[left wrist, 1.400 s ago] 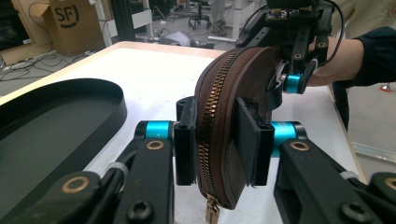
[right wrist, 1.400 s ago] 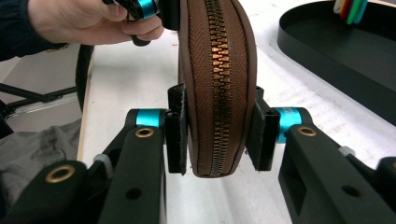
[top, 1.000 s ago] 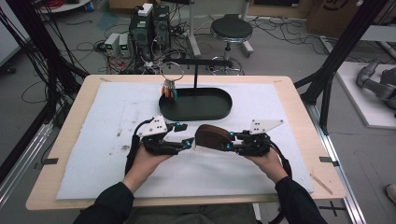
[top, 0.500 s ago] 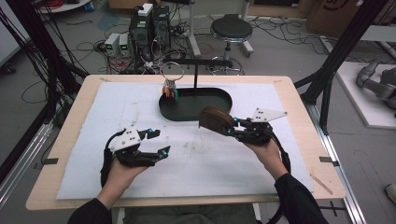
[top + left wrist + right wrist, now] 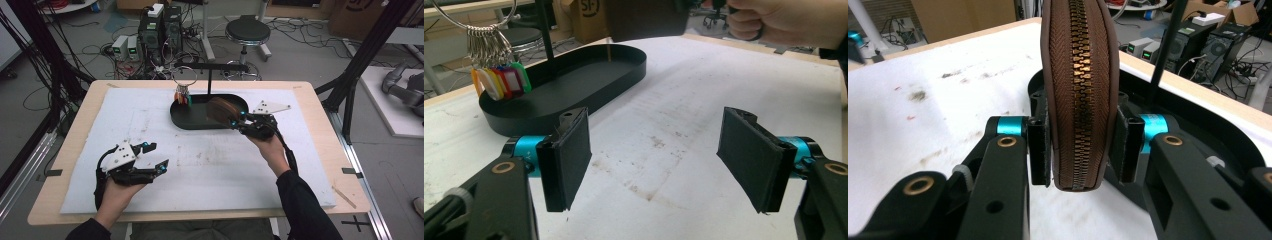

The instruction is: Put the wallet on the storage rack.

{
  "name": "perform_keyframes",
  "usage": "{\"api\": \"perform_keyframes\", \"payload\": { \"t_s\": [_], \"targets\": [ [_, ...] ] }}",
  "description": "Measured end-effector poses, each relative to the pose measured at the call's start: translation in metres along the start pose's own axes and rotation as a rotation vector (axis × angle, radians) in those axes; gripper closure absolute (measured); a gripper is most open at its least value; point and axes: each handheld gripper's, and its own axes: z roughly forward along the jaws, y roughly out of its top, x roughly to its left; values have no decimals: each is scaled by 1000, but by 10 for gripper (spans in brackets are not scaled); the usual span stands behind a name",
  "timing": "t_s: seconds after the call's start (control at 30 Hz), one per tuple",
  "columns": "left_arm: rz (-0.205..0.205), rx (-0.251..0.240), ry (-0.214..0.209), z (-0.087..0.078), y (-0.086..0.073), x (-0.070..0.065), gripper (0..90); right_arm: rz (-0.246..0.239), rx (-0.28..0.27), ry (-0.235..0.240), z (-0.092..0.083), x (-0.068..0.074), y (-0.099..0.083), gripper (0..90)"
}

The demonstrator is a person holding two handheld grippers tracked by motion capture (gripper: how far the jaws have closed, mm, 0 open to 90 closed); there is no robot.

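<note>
Clamping the brown zippered leather pouch (image 5: 1079, 95) edge-up, the right gripper (image 5: 239, 121) carries it over the black oval tray's (image 5: 185, 121) right end for setting down, while the left gripper (image 5: 156, 156), jaws just spread wide and empty, waits near-left.

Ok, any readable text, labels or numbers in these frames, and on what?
"SF": on a cardboard box behind the table, in the left gripper view; cut off, may be partial.
Coloured key tags on the ring: any writing too small to read.
Brown zip pouch: no text visible.
</note>
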Motion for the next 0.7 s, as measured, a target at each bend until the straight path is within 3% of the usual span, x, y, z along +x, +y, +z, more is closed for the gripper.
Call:
{"api": "perform_keyframes", "payload": {
  "t_s": [0.33,0.53,0.7],
  "targets": [
    [14,-5,-19,0,-1,-2,290,17,19,-20,52,1,13,677],
    [11,-6,-20,0,-1,-2,290,45,53,-33,79,-6,7,676],
    [11,-8,-18,-1,-2,-1,290,55,64,-59,90,-10,1,676]
  ]
}}
